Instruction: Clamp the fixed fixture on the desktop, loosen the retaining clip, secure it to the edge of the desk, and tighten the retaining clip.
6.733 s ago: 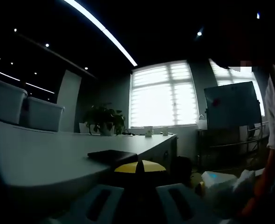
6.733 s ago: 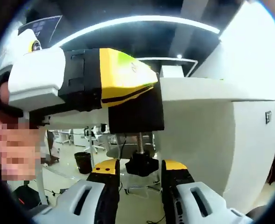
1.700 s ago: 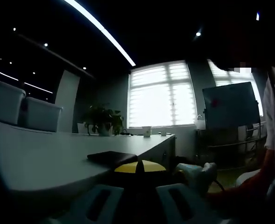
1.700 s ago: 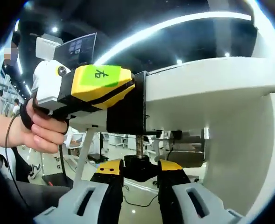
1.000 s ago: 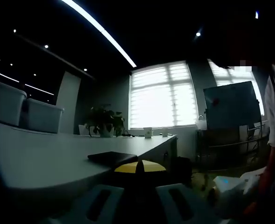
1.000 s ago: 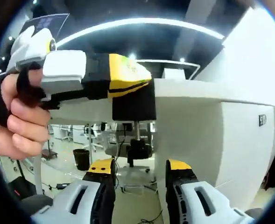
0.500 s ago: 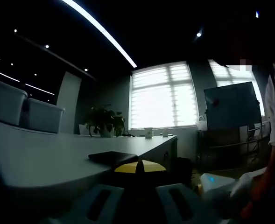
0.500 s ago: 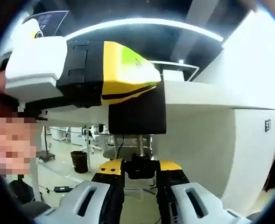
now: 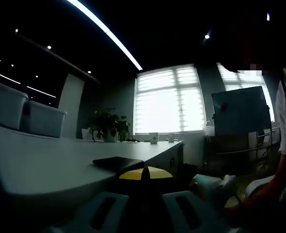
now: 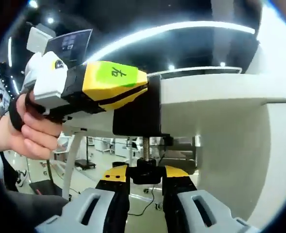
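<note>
Right gripper (image 10: 146, 180) is up under the desk edge (image 10: 215, 92), its yellow-tipped jaws pinched in tight on the black knob (image 10: 146, 171) at the bottom of the threaded screw (image 10: 145, 147). That knob sits squarely between the two tips, both touching it, and the screw rises straight from it into the black clamp body (image 10: 142, 110) of the fixture.

The fixture itself hugs the white desk edge, its black block wrapped over the slab's rim just above the right gripper's tips.

Coming in from the left of the right gripper view is the left gripper (image 10: 114, 87), yellow jaws closed flat against the upper side of the clamp body, gripping it (a person's hand (image 10: 30, 130) wraps the white handle behind). There's a green sticker (image 10: 114, 73) on top of the yellow jaw with a handwritten mark; I can't read it with any certainty.

In the left gripper view things are dim: the pale jaw bases sit at the bottom, the yellow tips (image 9: 145, 173) drawn together with a thin dark seam between them, pressed against a dark mass below. Just beyond lies a flat dark pad (image 9: 118, 163) on the long white tabletop (image 9: 45, 165), with a potted plant (image 9: 108, 125) and bright blinds (image 9: 169, 99) further off.
</note>
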